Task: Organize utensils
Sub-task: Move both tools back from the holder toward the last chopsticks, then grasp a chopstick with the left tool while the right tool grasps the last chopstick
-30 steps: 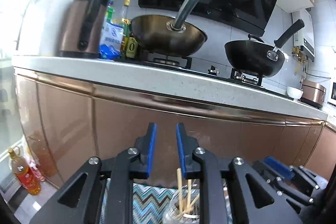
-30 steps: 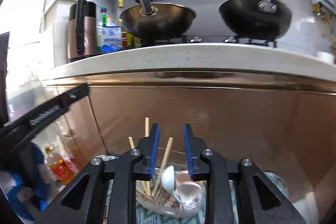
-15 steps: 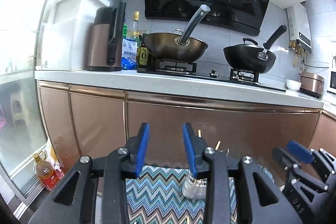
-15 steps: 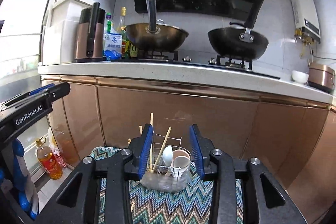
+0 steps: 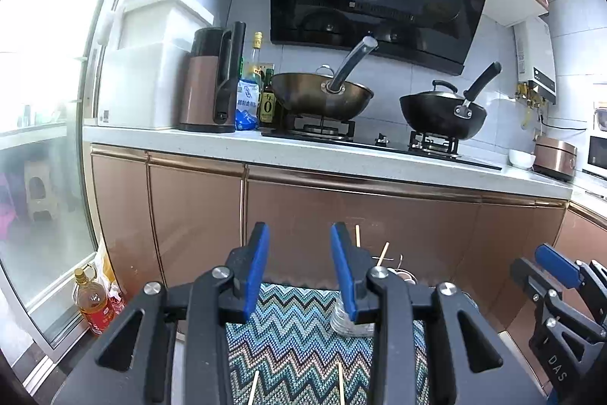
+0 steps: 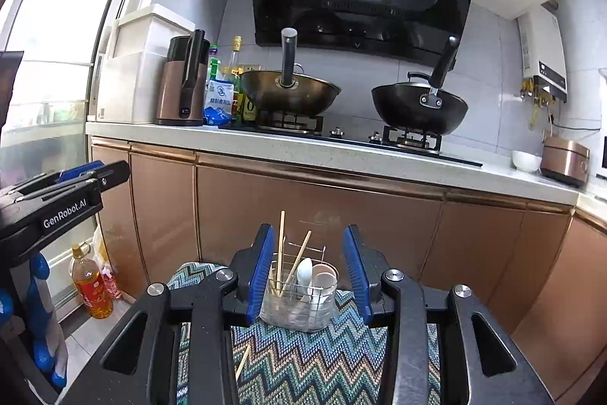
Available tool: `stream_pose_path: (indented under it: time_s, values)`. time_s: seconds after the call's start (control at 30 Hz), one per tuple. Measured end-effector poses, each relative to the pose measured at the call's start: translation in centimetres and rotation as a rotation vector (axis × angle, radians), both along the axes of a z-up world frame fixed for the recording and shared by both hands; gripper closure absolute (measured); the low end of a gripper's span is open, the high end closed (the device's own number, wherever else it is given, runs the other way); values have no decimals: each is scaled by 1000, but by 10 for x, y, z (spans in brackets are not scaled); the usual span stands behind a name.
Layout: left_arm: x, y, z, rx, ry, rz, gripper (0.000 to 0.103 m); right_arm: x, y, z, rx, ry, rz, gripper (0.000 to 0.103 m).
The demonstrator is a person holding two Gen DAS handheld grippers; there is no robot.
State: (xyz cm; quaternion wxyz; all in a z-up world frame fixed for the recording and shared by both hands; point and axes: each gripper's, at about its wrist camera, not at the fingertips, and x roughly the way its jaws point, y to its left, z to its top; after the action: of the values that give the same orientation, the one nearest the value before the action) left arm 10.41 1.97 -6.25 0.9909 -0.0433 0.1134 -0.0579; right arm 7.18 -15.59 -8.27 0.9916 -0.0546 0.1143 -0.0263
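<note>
Your left gripper [image 5: 299, 268] hangs over the near part of the zigzag-patterned cloth [image 5: 292, 336]. Its jaws are opening, with nothing between the blue pads; only the cloth shows through the gap. Two loose chopsticks [image 5: 253, 391] lie on the cloth below it, their upper ends just visible at the bottom edge of your left wrist view.

Moving right, the utensil holder [image 6: 299, 295] (a clear container with a wire rack in it) stands on the cloth at its far end, close to the copper-coloured cabinet fronts [image 6: 318, 211]. Upright in it are several chopsticks [image 6: 281, 249], one leaning to the right, with a white spoon [image 6: 304, 272] and a second pale spoon-like utensil beside them. From your left wrist view the holder is mostly hidden behind the right-hand finger.

Your right gripper [image 6: 308, 270] points straight at that holder. Its jaws stand apart and empty, and the holder sits well beyond the fingertips, framed in the gap. One more loose chopstick [image 6: 242, 363] lies on the cloth just below its left finger.

Farther back, on the counter [image 6: 341, 150], a kettle [image 6: 184, 82] stands at the left, then bottles, a brass-coloured wok [image 6: 290, 93], a black wok [image 6: 419, 109], a white bowl [image 6: 526, 160].
</note>
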Motion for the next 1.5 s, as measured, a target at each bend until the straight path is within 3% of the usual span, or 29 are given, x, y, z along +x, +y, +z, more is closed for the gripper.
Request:
stream_pose_path:
  time_s: [0.1, 0.3, 0.73, 0.83, 1.0, 1.13, 1.3, 1.37, 1.5]
  values:
    - [-12, 4, 3, 4, -15, 3, 62, -6, 5, 1, -8, 0, 4, 65]
    - [-19, 11, -1, 17, -7, 3, 61, -7, 13, -2, -23, 17, 24, 65]
    - [25, 32, -49, -3, 187, -13, 61, 32, 23, -38, -55, 157, 40, 65]
    - [43, 36, -70, 7, 276, -27, 61, 49, 27, -54, -62, 220, 60, 65]
    - [83, 38, -117, 39, 515, -92, 61, 88, 32, -96, -41, 404, 134, 65]
    - [116, 37, -164, 59, 732, -169, 61, 133, 29, -146, 76, 635, 233, 65]
    - [144, 34, -214, 73, 933, -226, 62, 183, 23, -204, 197, 866, 273, 68]
    - [152, 33, -227, 75, 979, -243, 63, 200, 18, -222, 229, 940, 261, 71]
    - [167, 32, -244, 64, 1063, -276, 75, 219, 14, -245, 250, 1029, 242, 78]
